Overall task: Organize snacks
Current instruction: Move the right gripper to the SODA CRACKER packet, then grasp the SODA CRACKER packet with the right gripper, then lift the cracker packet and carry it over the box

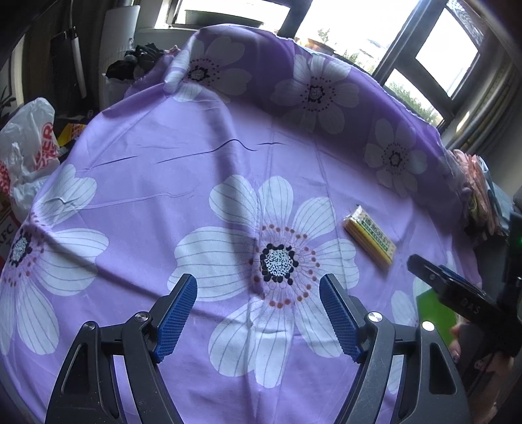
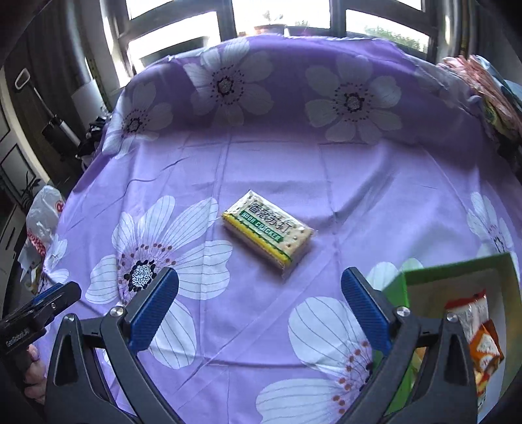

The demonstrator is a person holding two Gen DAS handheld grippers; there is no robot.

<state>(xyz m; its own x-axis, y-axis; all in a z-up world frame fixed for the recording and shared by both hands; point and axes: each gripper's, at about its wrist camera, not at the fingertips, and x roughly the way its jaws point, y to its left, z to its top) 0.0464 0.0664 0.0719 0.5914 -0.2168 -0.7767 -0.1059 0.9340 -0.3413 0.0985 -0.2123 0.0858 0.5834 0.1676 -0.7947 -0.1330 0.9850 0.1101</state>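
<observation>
Purple floral cloth (image 2: 261, 169) covers the whole work surface, windows (image 2: 182, 29) behind it. 1 cracker pack (image 2: 269, 236) lies flat at frame centre in the right wrist view, ahead of the right gripper (image 2: 259, 310), not touching it; jaws spread wide, nothing between. Left gripper (image 1: 257, 313): jaws also wide apart and empty, over a white flower; the pack (image 1: 370, 239) sits to its right. Green box (image 2: 456, 270) at lower right holds 2 or 3 snack packets (image 2: 479, 329), count unclear. White plastic bag (image 1: 29, 143) at left edge.
</observation>
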